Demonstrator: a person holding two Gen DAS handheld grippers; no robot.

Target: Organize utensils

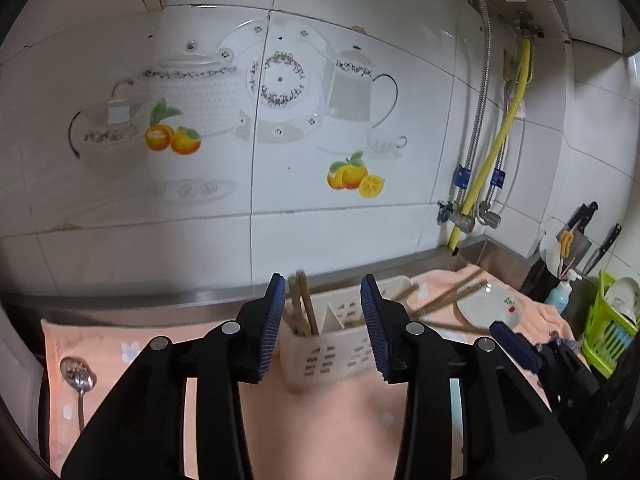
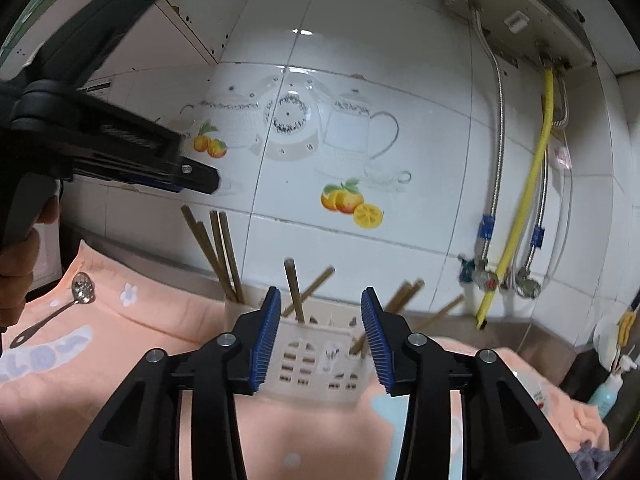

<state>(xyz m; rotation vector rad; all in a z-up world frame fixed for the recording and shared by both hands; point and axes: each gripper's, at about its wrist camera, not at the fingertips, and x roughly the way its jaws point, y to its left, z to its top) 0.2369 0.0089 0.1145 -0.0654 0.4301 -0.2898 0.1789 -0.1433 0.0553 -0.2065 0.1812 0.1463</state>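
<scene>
The white utensil holder (image 2: 316,360) with small slots stands on the peach towel (image 2: 160,320), and brown chopsticks (image 2: 222,256) lean inside it. The right gripper (image 2: 320,336) hovers low just before the holder, jaws apart and empty. The left gripper (image 1: 324,328) is also spread and empty, with the holder between its fingers in its view; a slotted spoon (image 2: 82,288) lies on the towel, left of the holder.

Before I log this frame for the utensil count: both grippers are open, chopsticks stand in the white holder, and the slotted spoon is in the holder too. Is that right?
Not quite. The slotted spoon is not in the holder; it lies on the peach towel, off to the left, as the right wrist view shows. The rest holds: the left gripper and right gripper are open, and chopsticks stand in the white holder.
</scene>
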